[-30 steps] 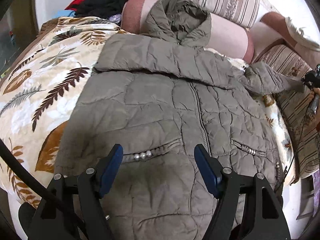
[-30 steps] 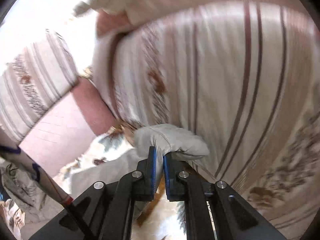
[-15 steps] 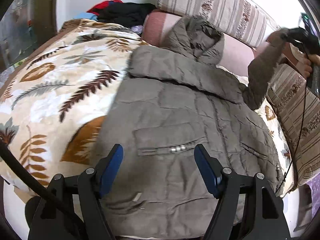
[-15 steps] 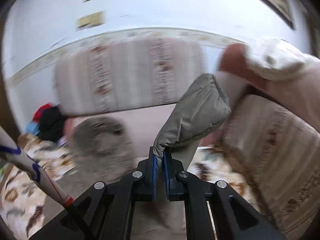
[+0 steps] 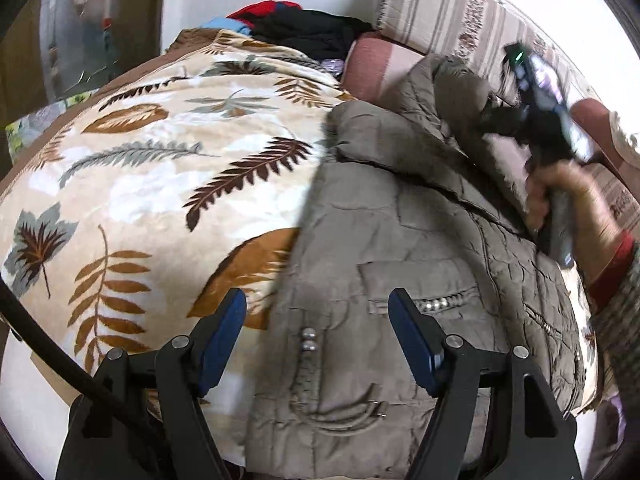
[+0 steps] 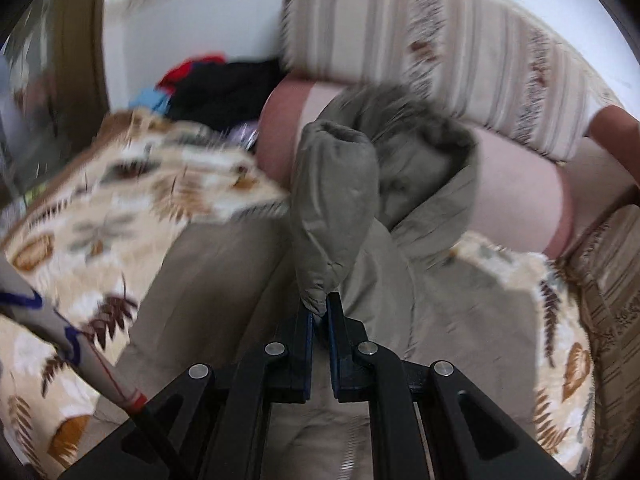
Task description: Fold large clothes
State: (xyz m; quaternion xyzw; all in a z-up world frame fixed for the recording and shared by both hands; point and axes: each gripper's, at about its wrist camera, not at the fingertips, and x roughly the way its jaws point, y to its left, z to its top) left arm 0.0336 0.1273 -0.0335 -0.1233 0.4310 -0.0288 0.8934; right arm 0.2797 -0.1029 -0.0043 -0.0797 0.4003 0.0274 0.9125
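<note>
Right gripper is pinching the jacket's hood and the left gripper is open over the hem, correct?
Not the hood. The right wrist view shows the right gripper shut on the sleeve; the hood lies behind it. The left gripper is open over the hem.

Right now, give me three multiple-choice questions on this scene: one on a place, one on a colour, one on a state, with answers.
1. Where does the jacket lie?
A. on the leaf-print blanket
B. on a hanger
C. on the floor

2. What colour are the pads of the left gripper?
A. red
B. blue
C. white

3. What is the right gripper doing?
A. open over the hood
B. shut on nothing
C. shut on the sleeve

Answers:
1. A, the jacket is spread across the blanket.
2. B, both pads show blue in the left wrist view.
3. C, the sleeve's edge sits pinched between the closed fingers and the sleeve rises above them.
</note>
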